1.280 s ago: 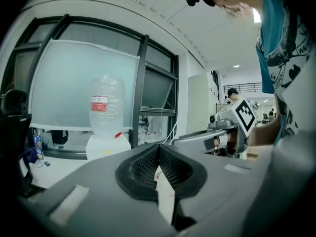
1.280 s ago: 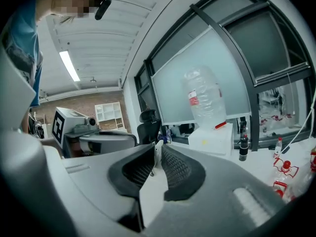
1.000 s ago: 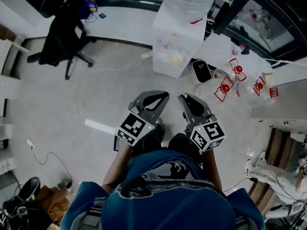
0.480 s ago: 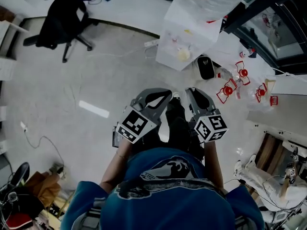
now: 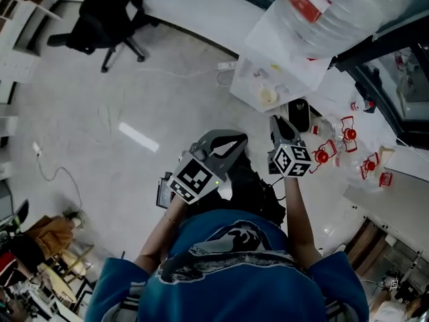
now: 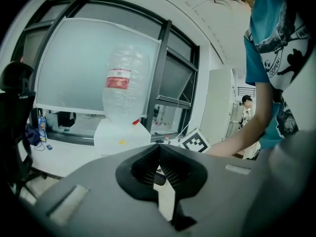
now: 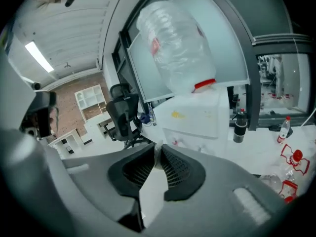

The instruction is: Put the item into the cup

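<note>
I see no plain cup or item; a small cream round thing [image 5: 268, 96] sits on the white water dispenser [image 5: 263, 79], which carries a big clear bottle [image 5: 342, 9]. My left gripper [image 5: 240, 140] is held low in front of the person's body, its jaws together with nothing between them, as the left gripper view [image 6: 159, 148] shows. My right gripper [image 5: 275, 121] reaches out toward the dispenser [image 7: 197, 115]; its jaw tips meet [image 7: 159, 150] and hold nothing.
A black flask [image 5: 299, 113] stands right of the dispenser. Clear bottles with red handles [image 5: 335, 139] lie on the white surface at the right. A black office chair [image 5: 107, 12] stands far left by a desk. A cable [image 5: 53, 173] trails on the floor.
The person has stepped toward the dispenser, which now sits closer and further right. The right gripper has moved forward and up toward it; the left one has stayed near the body.
</note>
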